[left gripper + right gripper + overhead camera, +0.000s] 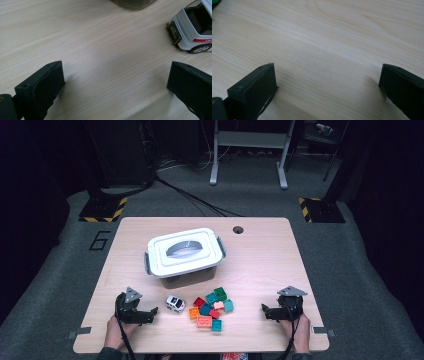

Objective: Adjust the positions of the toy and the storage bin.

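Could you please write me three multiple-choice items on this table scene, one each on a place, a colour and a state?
1. Where does the toy car stand?
A. on the box's lid
B. between the left gripper and the pile of bricks
C. right of the right gripper

2. What colour is the toy car's body?
A. white
B. blue
C. yellow

3. How is the storage box?
A. open, lid beside it
B. tipped on its side
C. upright, lid on

Answers: 1 B, since the high view shows the car left of the bricks and right of the left gripper. 2 A, since the left gripper view shows a white body with a red stripe. 3 C, since the white lid sits on top of the box.
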